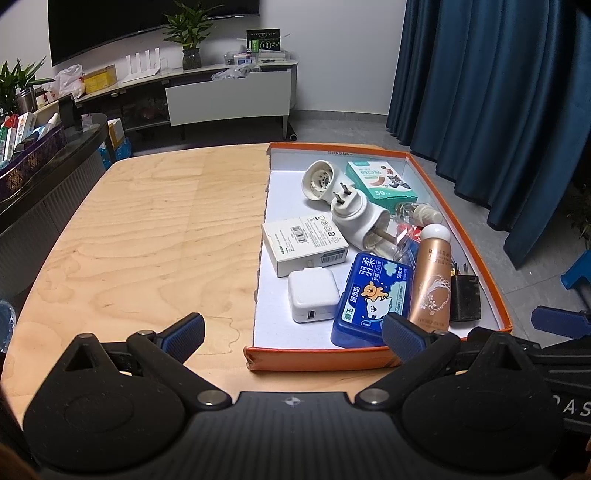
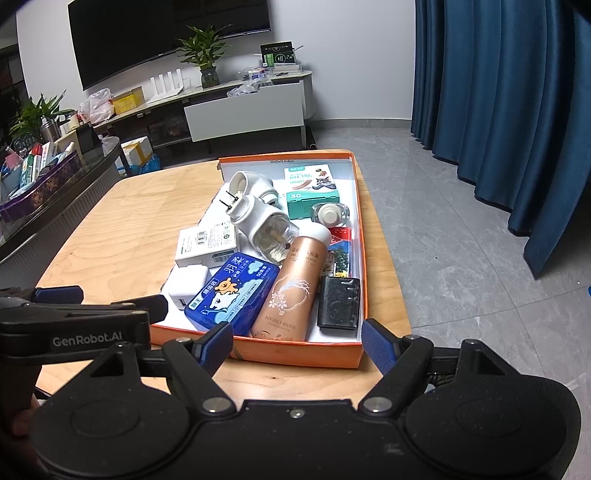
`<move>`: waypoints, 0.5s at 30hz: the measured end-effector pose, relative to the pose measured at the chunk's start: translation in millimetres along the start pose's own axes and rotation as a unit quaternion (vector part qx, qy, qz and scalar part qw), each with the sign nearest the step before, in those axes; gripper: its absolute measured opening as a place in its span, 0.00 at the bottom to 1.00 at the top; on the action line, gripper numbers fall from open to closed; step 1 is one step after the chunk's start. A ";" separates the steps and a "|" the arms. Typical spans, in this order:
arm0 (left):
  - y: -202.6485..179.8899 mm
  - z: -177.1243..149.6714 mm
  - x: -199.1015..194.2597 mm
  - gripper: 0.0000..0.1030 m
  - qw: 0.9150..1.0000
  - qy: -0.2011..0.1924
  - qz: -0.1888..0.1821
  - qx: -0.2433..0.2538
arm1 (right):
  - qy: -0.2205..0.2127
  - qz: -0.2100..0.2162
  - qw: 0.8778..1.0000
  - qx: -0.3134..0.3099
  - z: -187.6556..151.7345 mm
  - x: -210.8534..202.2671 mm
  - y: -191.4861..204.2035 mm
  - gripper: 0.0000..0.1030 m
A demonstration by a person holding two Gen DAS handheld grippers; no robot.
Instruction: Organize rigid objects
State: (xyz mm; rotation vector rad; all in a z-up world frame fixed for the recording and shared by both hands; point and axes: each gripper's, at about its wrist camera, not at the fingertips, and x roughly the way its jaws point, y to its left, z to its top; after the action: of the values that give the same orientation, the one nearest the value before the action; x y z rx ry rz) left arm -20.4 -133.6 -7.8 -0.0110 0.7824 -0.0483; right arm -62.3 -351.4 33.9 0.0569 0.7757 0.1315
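Here, box: the orange box (image 2: 255,354) sits on the wooden table (image 1: 147,221), crowded with rigid items.
Right gripper (image 2: 297,341): jaws wide, empty, just before the near wall.
Left gripper (image 1: 293,334): also wide, empty (straddling the box's near-left corner).
Hand cream tube (image 2: 291,288): long axis near-to-far, nearer the right gripper.
Hidden: items beneath the white plug-in units (image 2: 255,210) are hard to make out.

Brightness: dim, cool indoor light, even in both views.
Shadows: soft and short beneath the items in the shallow orange cardboard box (image 1: 476,236).
Glare: faint sheen on the grey tiled floor (image 2: 461,221); dull reflection on the large black wall screen (image 2: 166,33).
Distortion: strong fisheye bending; dark vignette in the corners.
Sharpness: centre crisp, edges softer.
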 end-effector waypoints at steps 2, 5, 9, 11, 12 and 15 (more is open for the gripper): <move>0.8 0.5 0.5 1.00 1.000 0.003 0.000 -0.002 | 0.001 -0.001 1.000 -0.003 -0.1 0.4 1.3 0.88; 1.1 -0.1 1.6 1.00 1.000 0.007 -0.003 -0.004 | 0.001 -0.001 1.000 -0.004 0.4 1.1 1.9 0.87; -0.2 0.7 1.8 1.00 1.000 0.007 -0.007 0.007 | -0.001 -0.003 1.000 -0.002 0.6 1.4 0.6 0.88; -1.0 0.6 1.0 1.00 1.000 0.006 -0.008 0.010 | -0.001 -0.004 1.000 0.000 0.8 1.4 -0.5 0.88; -1.3 0.5 0.6 1.00 1.000 0.005 -0.008 0.011 | -0.001 -0.004 1.000 0.000 0.8 1.4 -0.7 0.88; -1.5 0.7 0.8 1.00 1.000 0.003 -0.009 0.015 | -0.001 -0.004 1.000 0.000 0.6 1.3 -0.9 0.88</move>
State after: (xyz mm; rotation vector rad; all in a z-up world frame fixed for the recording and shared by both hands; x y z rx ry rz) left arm -19.5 -135.1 -7.9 0.0107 0.7875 -0.0777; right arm -60.8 -352.1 33.3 0.0538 0.7729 0.1240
